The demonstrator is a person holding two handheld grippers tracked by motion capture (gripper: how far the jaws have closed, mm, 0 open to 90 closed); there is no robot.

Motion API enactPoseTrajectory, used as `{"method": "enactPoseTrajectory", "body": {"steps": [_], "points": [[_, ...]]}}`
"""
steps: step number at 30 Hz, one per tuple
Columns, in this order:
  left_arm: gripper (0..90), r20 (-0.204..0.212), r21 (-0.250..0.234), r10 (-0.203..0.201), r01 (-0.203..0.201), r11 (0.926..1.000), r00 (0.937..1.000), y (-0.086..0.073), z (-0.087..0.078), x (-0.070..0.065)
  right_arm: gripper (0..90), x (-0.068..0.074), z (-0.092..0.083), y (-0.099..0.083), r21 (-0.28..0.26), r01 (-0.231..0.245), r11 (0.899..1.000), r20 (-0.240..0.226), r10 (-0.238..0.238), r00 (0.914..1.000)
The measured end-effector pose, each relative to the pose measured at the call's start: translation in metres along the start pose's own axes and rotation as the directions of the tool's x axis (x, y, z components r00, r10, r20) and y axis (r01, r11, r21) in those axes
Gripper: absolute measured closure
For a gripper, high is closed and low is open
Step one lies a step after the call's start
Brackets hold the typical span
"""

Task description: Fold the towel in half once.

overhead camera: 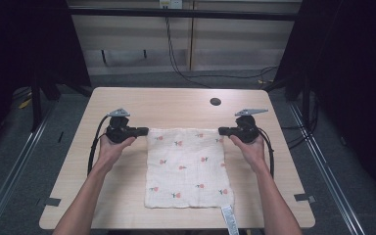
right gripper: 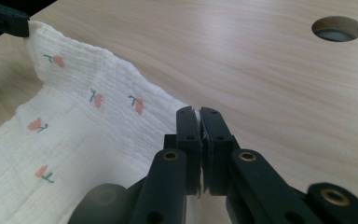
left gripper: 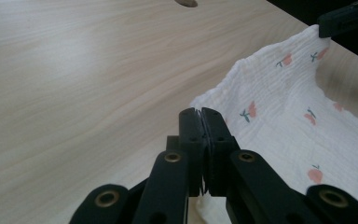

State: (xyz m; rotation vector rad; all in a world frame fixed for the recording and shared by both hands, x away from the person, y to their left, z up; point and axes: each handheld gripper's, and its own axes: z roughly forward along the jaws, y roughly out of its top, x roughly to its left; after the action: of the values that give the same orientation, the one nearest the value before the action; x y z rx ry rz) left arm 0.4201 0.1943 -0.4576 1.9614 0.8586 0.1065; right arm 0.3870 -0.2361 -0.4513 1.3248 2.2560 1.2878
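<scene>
A white crinkled cotton cloth with small red flower prints (overhead camera: 188, 166) lies flat at centre frame on a light wooden table (overhead camera: 127, 100). The left gripper (overhead camera: 144, 130) and right gripper (overhead camera: 221, 130) each pinch a far corner, jaws closed tight on the fabric.

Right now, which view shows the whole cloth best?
The high view: the cloth lies flat on the table with all four edges and its label visible. The left gripper view and right gripper view each show just the pinched far corner and nearby fabric.
</scene>
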Motion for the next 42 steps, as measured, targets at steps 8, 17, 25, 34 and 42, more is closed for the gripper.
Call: {"method": "enactPoseTrajectory", "body": {"steps": [8,17,25,34,42], "points": [[88.1,0.014,-0.018,0.031,-0.031,0.9994,0.9994,-0.006,-0.016,-0.008,86.9,0.011,-0.016,-0.011,-0.008,0.025,1.0,-0.03,-0.025,0.9992],[88.1,0.036,-0.05,0.072,-0.071,0.9962,0.9967,-0.003,-0.032,-0.029,86.9,0.021,-0.028,-0.01,-0.021,0.033,0.999,-0.053,-0.034,0.998],[88.2,0.035,-0.043,0.11,-0.108,0.9932,0.9933,-0.004,-0.044,-0.041,86.9,0.026,-0.047,-0.009,-0.031,0.036,0.999,-0.063,-0.038,0.9973],[88.2,0.028,-0.046,0.154,-0.153,0.9872,0.9877,-0.013,-0.055,-0.06,86.9,0.039,-0.061,-0.02,-0.007,0.067,0.998,-0.079,-0.067,0.9946],[88.2,0.044,-0.064,0.179,-0.176,0.9824,0.9829,-0.018,-0.069,-0.073,86.9,0.048,-0.08,-0.023,-0.034,0.08,0.996,-0.082,-0.083,0.9932]]}}
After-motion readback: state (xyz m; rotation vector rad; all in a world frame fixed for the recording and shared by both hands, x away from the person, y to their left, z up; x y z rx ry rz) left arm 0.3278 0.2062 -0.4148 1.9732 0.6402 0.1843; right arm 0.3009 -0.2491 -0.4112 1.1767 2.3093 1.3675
